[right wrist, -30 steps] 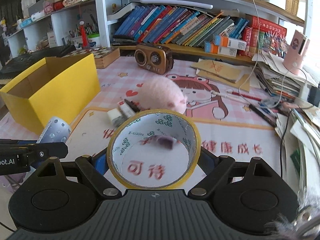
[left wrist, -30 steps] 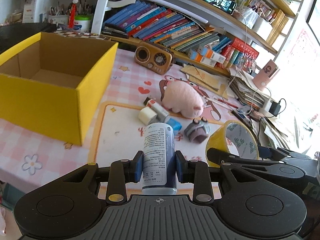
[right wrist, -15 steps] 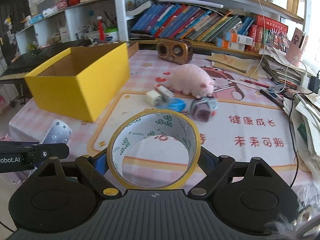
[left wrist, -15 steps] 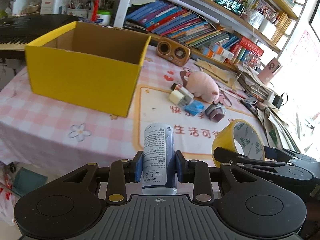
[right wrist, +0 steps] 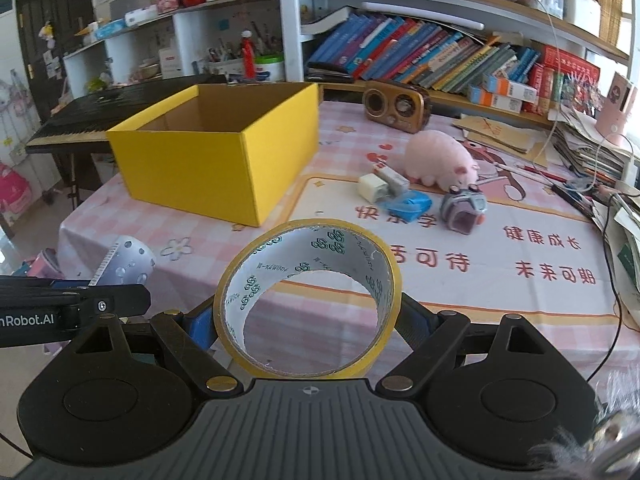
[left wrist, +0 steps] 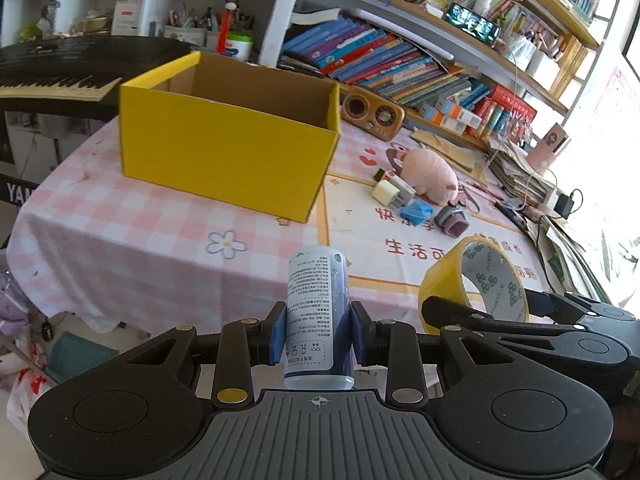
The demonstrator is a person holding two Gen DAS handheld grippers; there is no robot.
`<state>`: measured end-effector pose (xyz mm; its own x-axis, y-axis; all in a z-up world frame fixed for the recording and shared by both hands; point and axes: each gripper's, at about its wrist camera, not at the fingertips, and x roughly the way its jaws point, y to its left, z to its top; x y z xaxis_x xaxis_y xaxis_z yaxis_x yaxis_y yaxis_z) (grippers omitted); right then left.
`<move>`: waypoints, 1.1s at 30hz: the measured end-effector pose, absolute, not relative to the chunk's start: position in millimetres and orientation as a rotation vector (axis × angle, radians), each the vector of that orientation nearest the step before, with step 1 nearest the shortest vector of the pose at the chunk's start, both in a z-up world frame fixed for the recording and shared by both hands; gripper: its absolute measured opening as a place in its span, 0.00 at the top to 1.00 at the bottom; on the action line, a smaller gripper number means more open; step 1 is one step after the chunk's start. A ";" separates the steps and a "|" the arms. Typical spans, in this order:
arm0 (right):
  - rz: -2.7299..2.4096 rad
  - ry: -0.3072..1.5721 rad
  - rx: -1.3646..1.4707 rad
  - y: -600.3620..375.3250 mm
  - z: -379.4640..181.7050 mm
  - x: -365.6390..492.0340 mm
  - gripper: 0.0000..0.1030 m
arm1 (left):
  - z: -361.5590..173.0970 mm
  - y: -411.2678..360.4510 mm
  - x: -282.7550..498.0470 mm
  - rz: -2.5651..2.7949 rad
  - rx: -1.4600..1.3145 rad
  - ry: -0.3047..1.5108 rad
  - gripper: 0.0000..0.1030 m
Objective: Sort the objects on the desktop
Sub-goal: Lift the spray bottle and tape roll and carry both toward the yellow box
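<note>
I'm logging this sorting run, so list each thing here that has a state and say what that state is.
Left tool: shut on the bottle.
Bottle: held upright, off the table.
Right tool: shut on the tape roll.
Tape roll: held, its hole facing the camera.
Yellow box: open-topped, nothing visible inside.
Pink plush pig: lying on the table.

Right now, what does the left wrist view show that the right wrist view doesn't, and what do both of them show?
Only the left wrist view shows the printed label side of the white bottle clamped in the left gripper, and the black charger at the table's far right. Only the right wrist view looks straight through the yellow tape roll held in the right gripper, and it alone shows the dark door at far left. Both show the open yellow box, the pink plush pig, the brown radio and the bookshelf.
</note>
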<state>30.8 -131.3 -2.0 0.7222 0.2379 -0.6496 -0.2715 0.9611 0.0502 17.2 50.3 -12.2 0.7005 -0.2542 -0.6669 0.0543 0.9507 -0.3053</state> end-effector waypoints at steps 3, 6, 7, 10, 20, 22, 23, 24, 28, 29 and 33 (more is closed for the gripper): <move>0.293 0.702 -0.060 -124.6 -0.1 27.5 0.16 | -10.5 56.9 12.9 -0.166 -0.280 0.768 0.70; 0.303 0.695 -0.068 -119.9 1.7 25.4 0.16 | -9.5 61.3 10.4 -0.162 -0.285 0.760 0.70; 0.306 0.694 -0.071 -118.6 2.2 24.9 0.16 | -9.0 62.1 9.5 -0.161 -0.286 0.757 0.70; 0.314 0.693 -0.079 -114.7 2.8 23.7 0.16 | -8.1 65.8 8.5 -0.161 -0.290 0.751 0.70; 0.323 0.695 -0.081 -104.2 3.6 23.7 0.16 | -8.4 75.6 7.6 -0.162 -0.299 0.746 0.70; 0.325 0.702 -0.076 -102.9 3.0 25.1 0.16 | -8.5 75.6 7.6 -0.160 -0.299 0.745 0.70; 0.325 0.704 -0.075 -102.2 2.7 25.8 0.16 | -8.8 77.2 7.9 -0.159 -0.300 0.744 0.70; 0.326 0.705 -0.075 -101.4 2.6 26.3 0.16 | -9.0 79.1 8.5 -0.158 -0.301 0.744 0.70; 0.331 0.706 -0.077 -98.0 2.2 28.3 0.16 | -9.4 81.6 9.3 -0.159 -0.300 0.744 0.70; 0.332 0.706 -0.077 -97.1 2.2 28.8 0.16 | -9.4 82.7 9.9 -0.160 -0.299 0.745 0.70; 0.333 0.707 -0.078 -95.3 1.9 29.4 0.16 | -10.2 87.2 11.5 -0.157 -0.302 0.747 0.70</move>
<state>29.4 -95.3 1.9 0.7099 0.2739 -0.6488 -0.3264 0.9443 0.0416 11.5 87.2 -10.2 0.7244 -0.2468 -0.6436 0.0332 0.9451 -0.3251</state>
